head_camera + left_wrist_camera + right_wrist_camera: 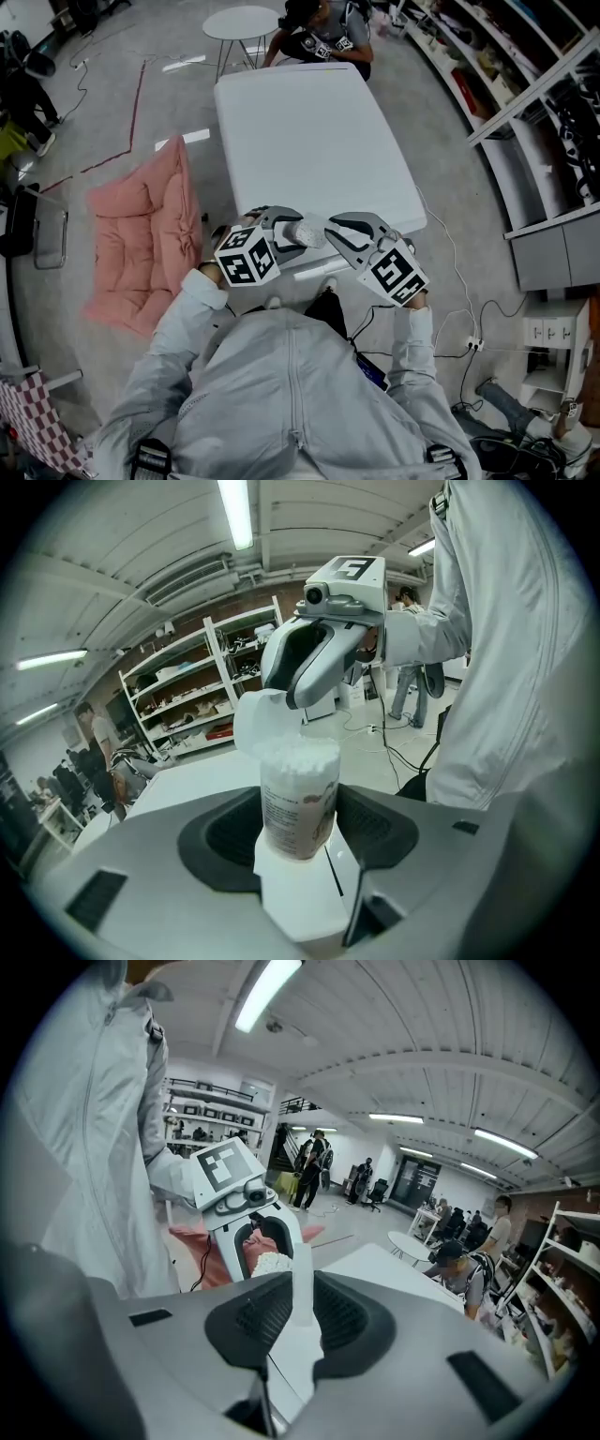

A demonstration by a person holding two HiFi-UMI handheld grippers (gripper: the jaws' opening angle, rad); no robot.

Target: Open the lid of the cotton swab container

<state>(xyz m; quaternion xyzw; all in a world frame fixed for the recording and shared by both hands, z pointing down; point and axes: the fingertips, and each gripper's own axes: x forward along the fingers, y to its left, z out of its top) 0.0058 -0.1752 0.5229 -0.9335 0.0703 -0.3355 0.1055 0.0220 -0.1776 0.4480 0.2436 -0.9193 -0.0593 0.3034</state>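
The cotton swab container, a clear tub with a printed label, stands upright between the pads of my left gripper, which is shut on its body. White swab tips show at its open top. The white lid is tilted up and back, off the rim. My right gripper is shut on the lid, seen edge-on as a thin white plate between its pads. In the head view both grippers meet at the container, just above the table's near edge, left gripper facing right gripper.
The white table stretches away in front of me. A pink cushion lies on the floor to the left. A person sits at the far end beside a small round table. Shelving lines the right side.
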